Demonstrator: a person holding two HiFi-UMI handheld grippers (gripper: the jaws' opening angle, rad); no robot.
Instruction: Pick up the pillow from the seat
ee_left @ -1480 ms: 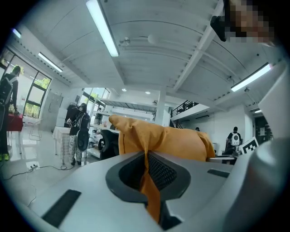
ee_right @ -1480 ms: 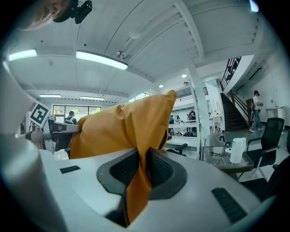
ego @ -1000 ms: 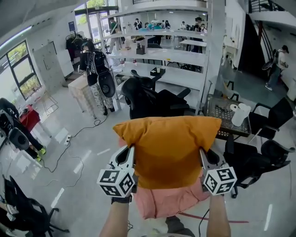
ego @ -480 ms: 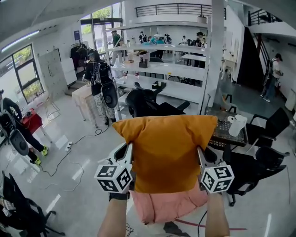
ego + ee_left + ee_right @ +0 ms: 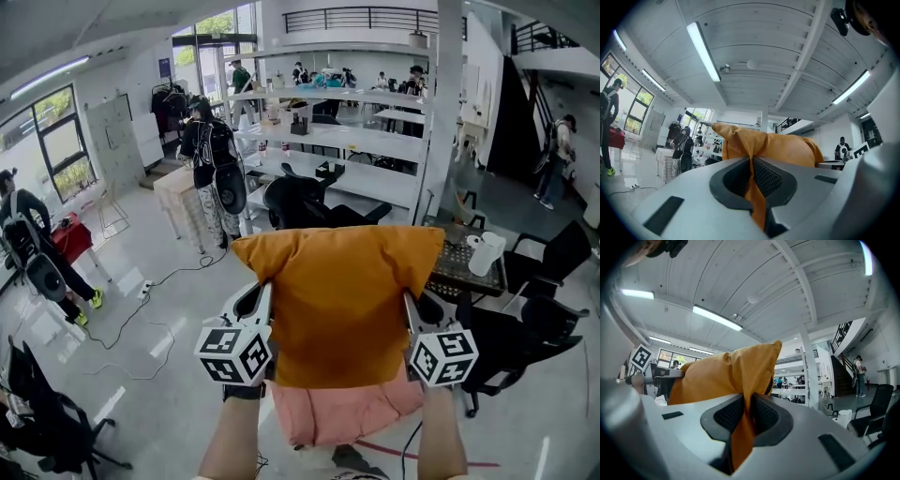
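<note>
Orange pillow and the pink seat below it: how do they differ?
Colour: the orange pillow is mustard, the pink seat salmon. The pillow hangs pinched at its sides by the left claw and right claw; the seat lies below, in no claw. The pillow shows whole; the seat is partly hidden behind it. Both look like soft fabric.

Straight past the left tool (image 5: 261, 302) there's a black office chair (image 5: 309, 202) and long white counters (image 5: 356, 141). Further left, someone in black gear (image 5: 211, 155), with a cable (image 5: 141, 309) on the floor. Off the right tool (image 5: 409, 305): a white pillar (image 5: 441, 112), paper rolls (image 5: 480, 253) and more black chairs (image 5: 525, 328).
</note>
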